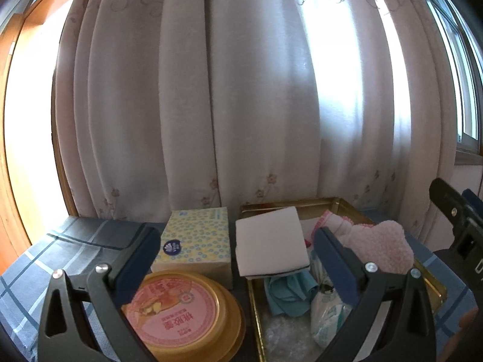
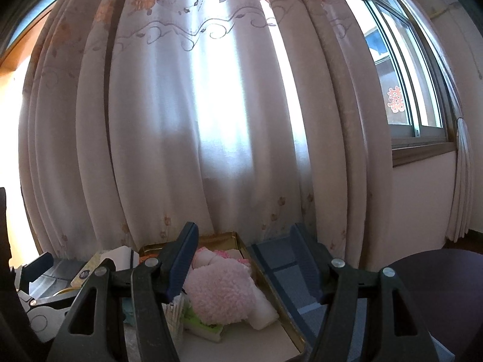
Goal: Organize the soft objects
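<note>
Soft things lie heaped in a gold tin (image 1: 434, 283) on the counter (image 1: 27, 274), which wears a blue checked cloth in front of a pale flowered curtain (image 1: 241, 90). Going left to right in the left wrist view: a dark box (image 1: 90, 232) at the back left, a round yellow tub (image 1: 187, 313) with a pink lid near the camera, and a dotted tissue pack (image 1: 193, 238) just behind it, beside the tin. Inside the tin a white pad (image 1: 271, 241) leans at the back left, a teal cloth (image 1: 289, 295) lies below it, a small plastic packet (image 1: 326, 322) sits to its right, and a fluffy pink towel (image 1: 386, 247) fills the right side with pink-trimmed cloth (image 1: 338, 223) behind it. The left gripper (image 1: 238, 259) hangs above these with its jaws spread wide, holding nothing. The right gripper (image 2: 241, 259) is likewise wide apart and empty, over the towel (image 2: 220, 295) and the tin's right rim (image 2: 265, 283). A window (image 2: 407, 75) shows at far right.
</note>
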Demonstrator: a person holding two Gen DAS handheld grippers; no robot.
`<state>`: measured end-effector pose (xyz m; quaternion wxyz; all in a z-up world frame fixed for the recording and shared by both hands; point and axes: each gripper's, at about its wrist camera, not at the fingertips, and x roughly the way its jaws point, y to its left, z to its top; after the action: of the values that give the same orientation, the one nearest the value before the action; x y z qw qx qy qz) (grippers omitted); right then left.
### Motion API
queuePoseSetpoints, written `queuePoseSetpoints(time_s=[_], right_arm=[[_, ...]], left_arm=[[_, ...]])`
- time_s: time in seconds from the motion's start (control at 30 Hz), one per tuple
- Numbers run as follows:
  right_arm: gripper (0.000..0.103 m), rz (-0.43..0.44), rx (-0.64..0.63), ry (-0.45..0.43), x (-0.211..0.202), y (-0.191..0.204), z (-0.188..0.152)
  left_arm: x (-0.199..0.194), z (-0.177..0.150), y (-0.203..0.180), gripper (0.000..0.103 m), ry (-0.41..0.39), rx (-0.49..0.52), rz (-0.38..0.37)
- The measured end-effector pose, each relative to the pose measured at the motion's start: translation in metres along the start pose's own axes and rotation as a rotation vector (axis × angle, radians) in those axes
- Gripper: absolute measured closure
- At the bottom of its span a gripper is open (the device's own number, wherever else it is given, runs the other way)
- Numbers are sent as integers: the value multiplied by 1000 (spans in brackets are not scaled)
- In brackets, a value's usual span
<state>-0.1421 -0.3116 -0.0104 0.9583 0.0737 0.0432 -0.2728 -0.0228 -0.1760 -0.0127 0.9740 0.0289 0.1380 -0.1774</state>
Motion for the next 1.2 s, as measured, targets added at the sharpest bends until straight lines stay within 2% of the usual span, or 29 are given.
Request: queuePoseSetpoints(time_s=[1.2], right_arm=[[37, -17, 43, -66, -13, -6, 2]], left_arm=[[-18, 3, -8, 0, -60, 57, 50]])
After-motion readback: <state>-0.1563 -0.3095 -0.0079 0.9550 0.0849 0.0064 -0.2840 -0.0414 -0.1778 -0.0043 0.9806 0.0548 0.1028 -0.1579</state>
